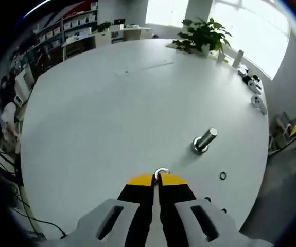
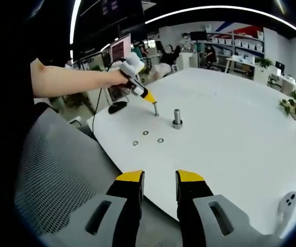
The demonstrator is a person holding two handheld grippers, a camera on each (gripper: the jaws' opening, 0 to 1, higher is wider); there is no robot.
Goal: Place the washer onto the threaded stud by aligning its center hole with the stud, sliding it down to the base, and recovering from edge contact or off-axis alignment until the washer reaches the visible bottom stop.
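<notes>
My left gripper [image 1: 157, 177] is shut on a small metal washer [image 1: 161, 172], which pokes out on edge between the yellow tips. The threaded stud [image 1: 204, 140] stands upright on its base, to the right of and beyond the tips, apart from the washer. In the right gripper view the left gripper [image 2: 152, 100] is held by a person's hand just left of the stud [image 2: 177, 118], with the washer [image 2: 156, 109] hanging below its tips. My right gripper [image 2: 159, 182] is open with nothing between its fingers, near the table edge.
Three loose washers [image 2: 145, 133] lie on the white table [image 2: 230, 134] in front of the stud. A grey mesh chair [image 2: 60, 175] sits below left of the right gripper. A potted plant [image 1: 202, 33] and small items stand along the table's far edge.
</notes>
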